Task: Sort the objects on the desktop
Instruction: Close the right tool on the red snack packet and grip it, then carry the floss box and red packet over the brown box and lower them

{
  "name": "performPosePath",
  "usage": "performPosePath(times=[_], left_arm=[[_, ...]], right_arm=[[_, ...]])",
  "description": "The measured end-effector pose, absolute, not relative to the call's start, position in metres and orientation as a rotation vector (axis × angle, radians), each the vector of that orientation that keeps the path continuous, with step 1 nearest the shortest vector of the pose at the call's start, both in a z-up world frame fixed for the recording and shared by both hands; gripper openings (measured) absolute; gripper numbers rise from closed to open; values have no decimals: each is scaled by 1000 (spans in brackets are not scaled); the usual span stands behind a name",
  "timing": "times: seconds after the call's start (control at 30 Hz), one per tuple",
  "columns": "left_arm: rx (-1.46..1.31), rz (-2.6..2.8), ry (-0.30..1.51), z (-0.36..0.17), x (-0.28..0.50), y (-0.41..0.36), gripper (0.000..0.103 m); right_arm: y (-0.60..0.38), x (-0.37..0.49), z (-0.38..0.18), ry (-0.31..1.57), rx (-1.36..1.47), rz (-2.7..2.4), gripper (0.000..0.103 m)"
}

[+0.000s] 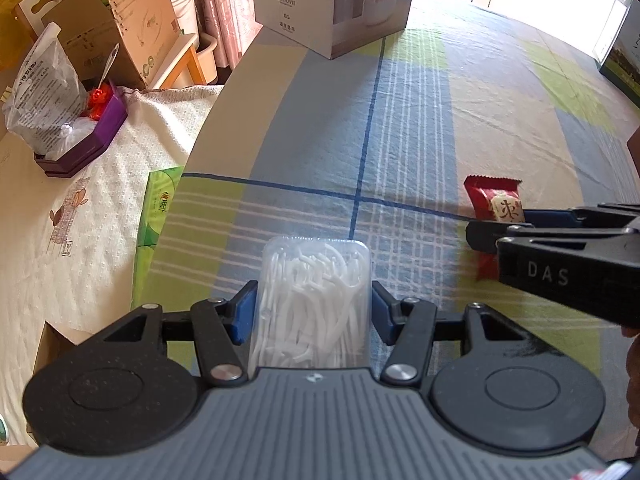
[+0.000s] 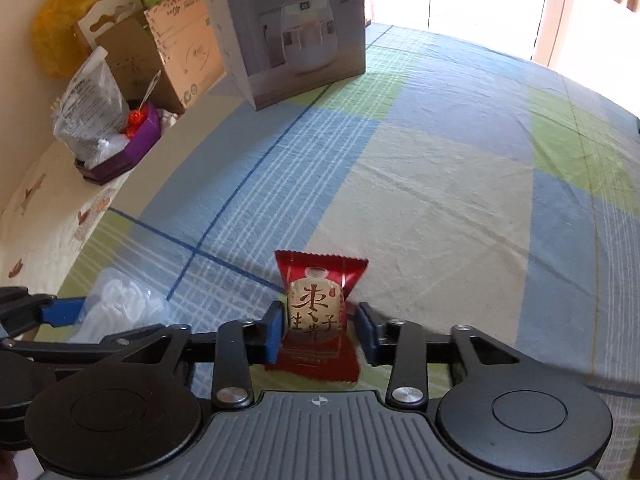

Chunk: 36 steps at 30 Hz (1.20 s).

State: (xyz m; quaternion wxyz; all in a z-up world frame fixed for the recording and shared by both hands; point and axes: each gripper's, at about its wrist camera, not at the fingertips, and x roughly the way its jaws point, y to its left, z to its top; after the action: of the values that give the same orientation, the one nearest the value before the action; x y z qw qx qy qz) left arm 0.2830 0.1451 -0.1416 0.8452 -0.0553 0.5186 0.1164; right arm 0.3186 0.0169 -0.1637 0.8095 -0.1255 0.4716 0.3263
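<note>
Left hand-held gripper point(image 1: 312, 308), low in the centre of the left wrist view, has its blue pads point(image 1: 245, 312) pressed on both sides of a clear floss box point(image 1: 314, 300) full of white picks, grasping it over the checked cloth point(image 1: 400, 120). At the left edge of that frame a green tissue pack point(image 1: 154, 216) lies beside the cloth, and at upper left a purple tray point(image 1: 86, 136) holds a plastic bag point(image 1: 44, 96). A white humidifier box point(image 1: 332, 4) stands at top centre on the table.

Right hand-held gripper point(image 2: 318, 332), low centre of the right wrist view, has a red snack packet point(image 2: 318, 312) between its pads. The left pad point(image 2: 274, 332) touches the packet; the right pad point(image 2: 366, 332) stands just beside it, and whether it is clenched on the packet I cannot tell. The packet's lower edge is near the cloth; whether it touches is unclear. In the left wrist view this gripper comes in from the right edge, with the packet at middle right.
</note>
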Motion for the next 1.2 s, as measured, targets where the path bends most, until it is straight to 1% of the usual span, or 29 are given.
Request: performPosePath(times=[0.1, 0.2, 0.57, 0.87, 1.0, 1.2], left_arm=[[-114, 241, 1092, -142, 282, 145, 53], [-112, 238, 1094, -142, 280, 144, 53], [-79, 168, 1115, -139, 250, 118, 52], [-88, 74, 1149, -135, 222, 82, 52], [-73, 42, 1143, -125, 210, 63, 52], [-55, -33, 1089, -97, 200, 24, 52]], right_arm=[[12, 311, -164, 983, -311, 743, 27], [3, 307, -162, 1011, -300, 775, 25], [-54, 271, -154, 1084, -208, 806, 24], [-111, 250, -133, 1068, -134, 768, 24], [-138, 242, -121, 1055, -86, 749, 24], [-184, 227, -102, 1033, -55, 713, 24]])
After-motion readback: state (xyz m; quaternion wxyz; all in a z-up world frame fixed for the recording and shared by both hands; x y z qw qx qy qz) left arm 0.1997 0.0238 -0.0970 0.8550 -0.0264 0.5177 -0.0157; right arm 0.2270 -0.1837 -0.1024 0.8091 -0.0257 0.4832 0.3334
